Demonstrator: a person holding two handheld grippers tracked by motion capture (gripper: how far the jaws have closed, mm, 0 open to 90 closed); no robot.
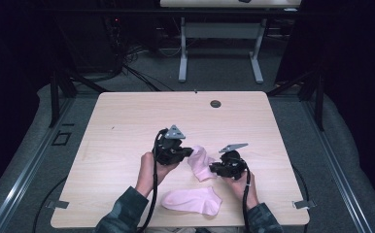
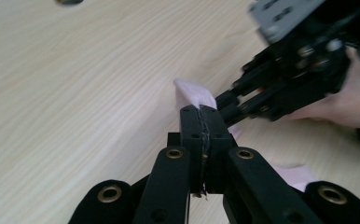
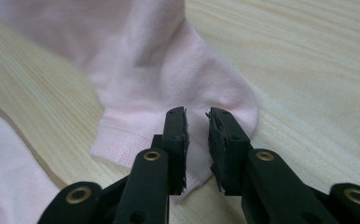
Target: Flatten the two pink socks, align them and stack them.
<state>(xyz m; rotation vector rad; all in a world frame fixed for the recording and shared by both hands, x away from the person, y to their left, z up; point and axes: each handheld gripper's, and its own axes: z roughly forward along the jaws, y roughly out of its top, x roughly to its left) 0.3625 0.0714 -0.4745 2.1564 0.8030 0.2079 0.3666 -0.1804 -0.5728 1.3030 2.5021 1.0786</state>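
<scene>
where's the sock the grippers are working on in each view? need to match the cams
High view: the sock lies right of centre, between the left gripper and the right gripper.
Left gripper view: its pink tip pokes up just above the shut jaws, at centre.
Right gripper view: it runs from the top left down to the jaws.
Shared landmark: the light wooden table.

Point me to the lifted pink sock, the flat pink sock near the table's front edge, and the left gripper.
lifted pink sock [image 1: 201, 165], high view, middle of its body.
flat pink sock [image 1: 193, 200], high view, middle of the foot.
left gripper [image 2: 201, 122], left gripper view, seam of its shut jaw tips.
</scene>
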